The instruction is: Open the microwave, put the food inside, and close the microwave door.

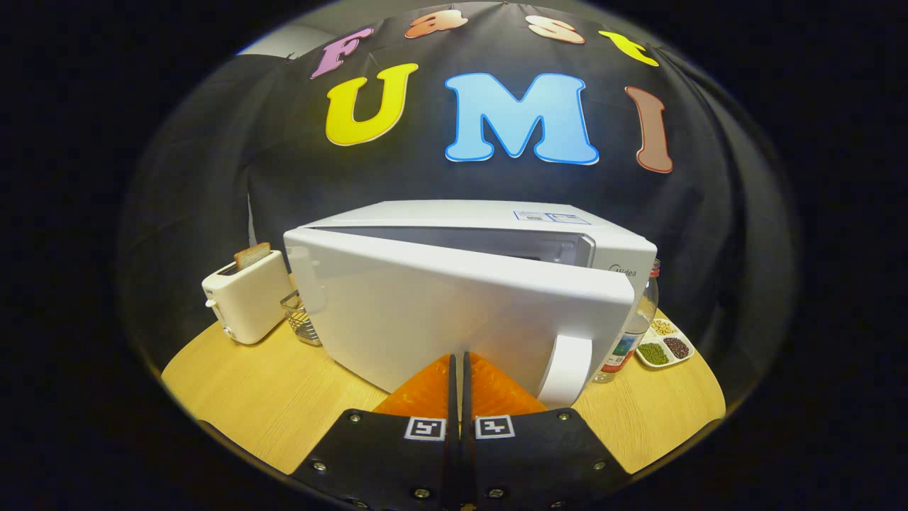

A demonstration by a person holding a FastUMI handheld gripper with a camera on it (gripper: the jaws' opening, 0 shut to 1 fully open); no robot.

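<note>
A white microwave stands on the wooden table, just ahead of my fingers. Its door is swung partly out, hinged on the left, and a gap shows the dark cavity behind its top edge. The white door handle sits at the door's right end, a little right of my fingertips. My gripper is shut with nothing between its fingers, and its tips are against or very near the door's lower front. The food is hidden from me.
A white toaster with a slice of bread stands left of the microwave, with a small wire basket beside it. Right of the microwave are a bottle and a divided dish of beans. The round wooden table has bare room on the left.
</note>
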